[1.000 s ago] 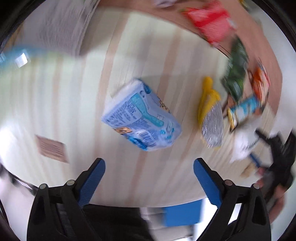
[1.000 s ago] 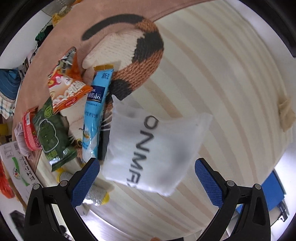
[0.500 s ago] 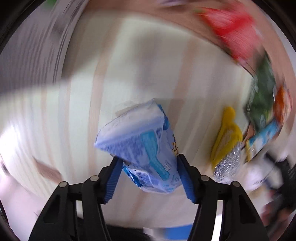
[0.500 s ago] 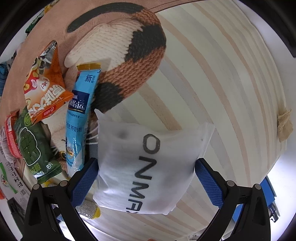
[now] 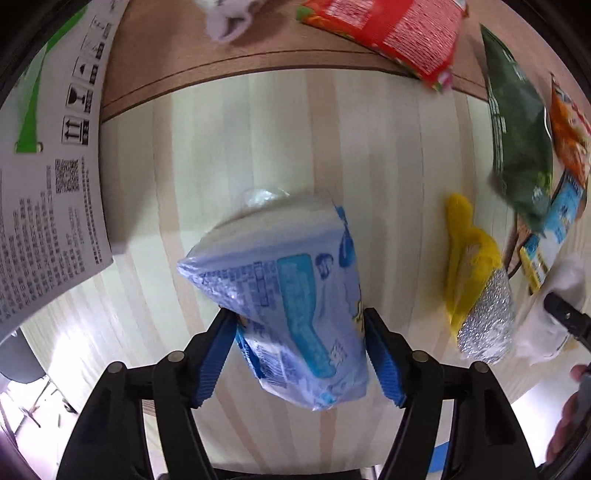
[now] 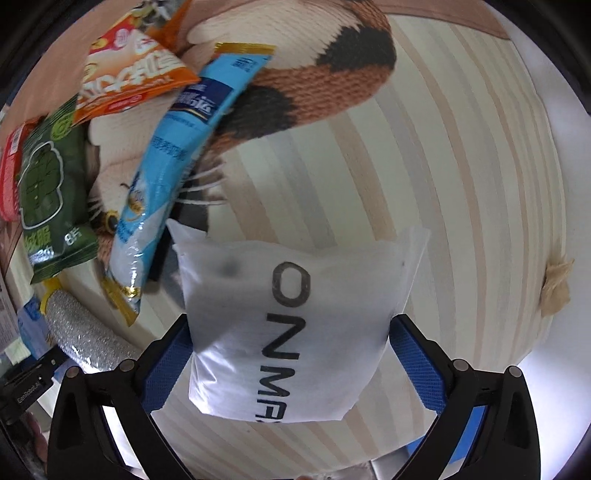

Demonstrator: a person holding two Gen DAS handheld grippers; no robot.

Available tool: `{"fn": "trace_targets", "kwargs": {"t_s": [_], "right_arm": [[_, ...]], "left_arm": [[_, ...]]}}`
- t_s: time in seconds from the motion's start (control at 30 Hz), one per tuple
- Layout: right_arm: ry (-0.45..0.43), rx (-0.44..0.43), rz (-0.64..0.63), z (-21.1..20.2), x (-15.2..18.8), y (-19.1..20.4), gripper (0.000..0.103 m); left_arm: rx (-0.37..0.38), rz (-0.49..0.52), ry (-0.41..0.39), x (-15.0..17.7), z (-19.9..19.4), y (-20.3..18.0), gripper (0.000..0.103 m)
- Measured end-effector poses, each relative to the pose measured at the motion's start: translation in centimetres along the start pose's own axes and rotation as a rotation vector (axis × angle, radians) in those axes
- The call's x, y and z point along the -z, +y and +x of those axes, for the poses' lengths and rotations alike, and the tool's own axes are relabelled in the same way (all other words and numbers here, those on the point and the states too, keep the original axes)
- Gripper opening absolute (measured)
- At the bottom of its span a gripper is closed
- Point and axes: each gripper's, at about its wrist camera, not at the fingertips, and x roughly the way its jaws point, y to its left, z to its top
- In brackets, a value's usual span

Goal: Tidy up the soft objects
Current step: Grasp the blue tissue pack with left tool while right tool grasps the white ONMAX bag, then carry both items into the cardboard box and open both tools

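In the left wrist view my left gripper (image 5: 300, 356) is shut on a blue tissue pack (image 5: 295, 295) and holds it tilted above the striped table (image 5: 295, 147). In the right wrist view my right gripper (image 6: 290, 369) has its blue pads pressed on both sides of a white pouch (image 6: 291, 325) printed with black letters. The pouch lies on the striped table (image 6: 461, 184) just right of a light blue sachet (image 6: 173, 155). The pouch also shows at the right edge of the left wrist view (image 5: 554, 314).
A yellow-handled silver scrubber (image 5: 476, 295) lies right of the tissue pack. Green (image 6: 51, 184), orange (image 6: 125, 74) and red (image 5: 388, 33) snack bags lie on a knitted cat mat (image 6: 314, 81). A printed white box (image 5: 40, 177) stands at the left.
My left gripper closed on the tissue pack and lifted it. My right gripper moved forward over the white pouch and its fingers closed in against the pouch's sides.
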Motion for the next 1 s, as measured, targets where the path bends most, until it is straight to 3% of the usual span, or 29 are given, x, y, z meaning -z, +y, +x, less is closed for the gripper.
{"fn": "trace_targets", "kwargs": {"t_s": [0.13,0.23,0.3,0.43,0.67,0.73,0.77,0.83,1.0], "right_arm": [[-0.009,0.004,0.003,1.2,0.2,0.3,0.102],[-0.04,0.003,-0.008,-1.6,0.2,-0.2,0.089],[-0.059,-0.014,-0.009,-2.7,1.1,0.3,0.08],[-0.087,-0.077,-0.009,-4.8,3.7,1.0,0.077],[-0.209,-0.162,-0.174,-12.9,10.1,7.5,0.075],[-0.244,-0.192,-0.238,-17.4,10.1,9.4,0.075],[-0.259,-0.213,-0.265,-18.9,10.6,11.0,0.075],[-0.285,-0.261,-0.319,-22.6,10.4,13.3,0.075],[-0.341,-0.346,-0.424,-27.3,10.3,23.1,0.075]], "left_arm": [[0.001,-0.029,-0.021,0.4,-0.1,0.7,0.045],[0.004,-0.022,-0.037,1.1,-1.7,0.0,0.036],[-0.003,-0.013,-0.061,2.6,-2.5,-0.4,0.035],[-0.003,0.024,-0.111,5.1,-5.7,-0.9,0.035],[0.077,0.079,-0.254,10.3,-17.7,-0.3,0.035],[0.101,0.078,-0.295,10.4,-21.1,1.7,0.035],[0.115,0.075,-0.305,7.7,-23.9,4.5,0.035],[0.129,0.063,-0.342,7.0,-27.3,7.3,0.035],[0.101,0.043,-0.391,3.9,-30.3,16.0,0.035]]}}
